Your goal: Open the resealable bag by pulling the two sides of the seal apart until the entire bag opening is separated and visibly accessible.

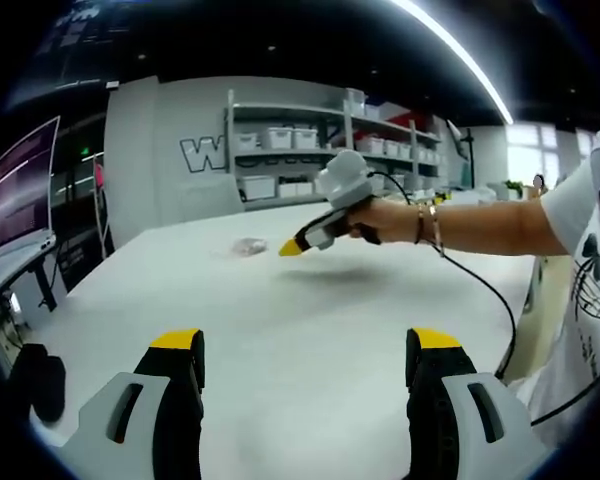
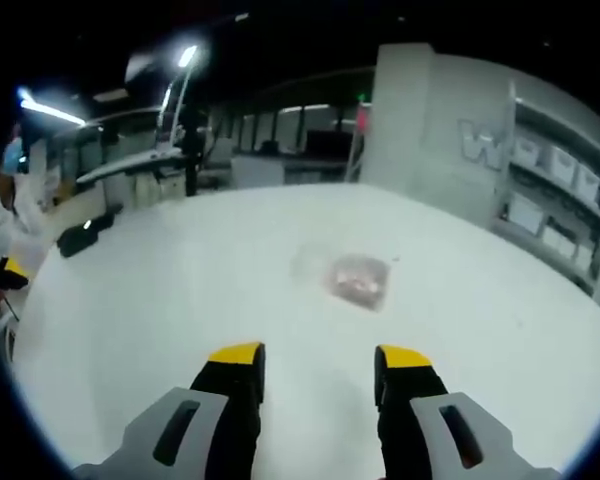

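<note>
Approach step, as judged: the bag is not yet being touched by either gripper, and its seal looks unopened, though that is too small to be sure.

Left gripper view: the left gripper [image 1: 305, 365] is being held low over the table [image 1: 280, 330], jaws spread wide, nothing between them. The bag [image 1: 248, 246] is lying flat, far across the white top. The right gripper [image 1: 292, 248] is being carried in by a hand [image 1: 385, 218], its yellow tip just beside the bag, a cable trailing from it.

Right gripper view: the right gripper [image 2: 320, 362] is being aimed at the bag [image 2: 355, 278], jaws parted and empty, the bag near ahead, slightly right. Pinkish contents are seen through clear film; the seal edge cannot be made out.

Next, as judged: one lip of the seal must be pinched by each gripper; the left one has far more ground to be covered.
</note>
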